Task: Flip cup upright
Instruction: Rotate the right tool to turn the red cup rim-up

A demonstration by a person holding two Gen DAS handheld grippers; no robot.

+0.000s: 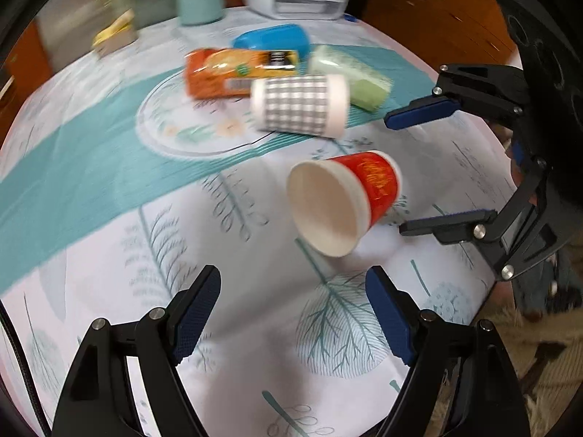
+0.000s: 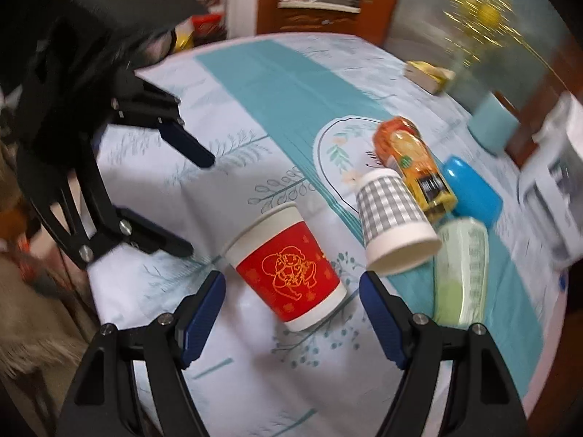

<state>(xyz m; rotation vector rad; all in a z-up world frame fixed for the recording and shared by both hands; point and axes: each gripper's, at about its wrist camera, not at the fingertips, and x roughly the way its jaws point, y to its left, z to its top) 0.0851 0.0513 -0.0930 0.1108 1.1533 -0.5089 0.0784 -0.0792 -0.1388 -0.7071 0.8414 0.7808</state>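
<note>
The left tongs [image 1: 293, 300] are held wide apart, nothing gripped between the blue-padded fingers [image 1: 196, 313]. The right tongs [image 2: 291, 306] are likewise spread wide and empty. Each pair is seen in the other's view, angled toward one another just above the surface.

On the counter [image 1: 109, 255] there are two paper cups, one red [image 1: 342, 200] and one checked [image 1: 298, 107], one orange packet [image 1: 226, 71], one blue case [image 1: 273, 40], one green pack [image 1: 349, 74] and one teal mug [image 1: 200, 0].
</note>
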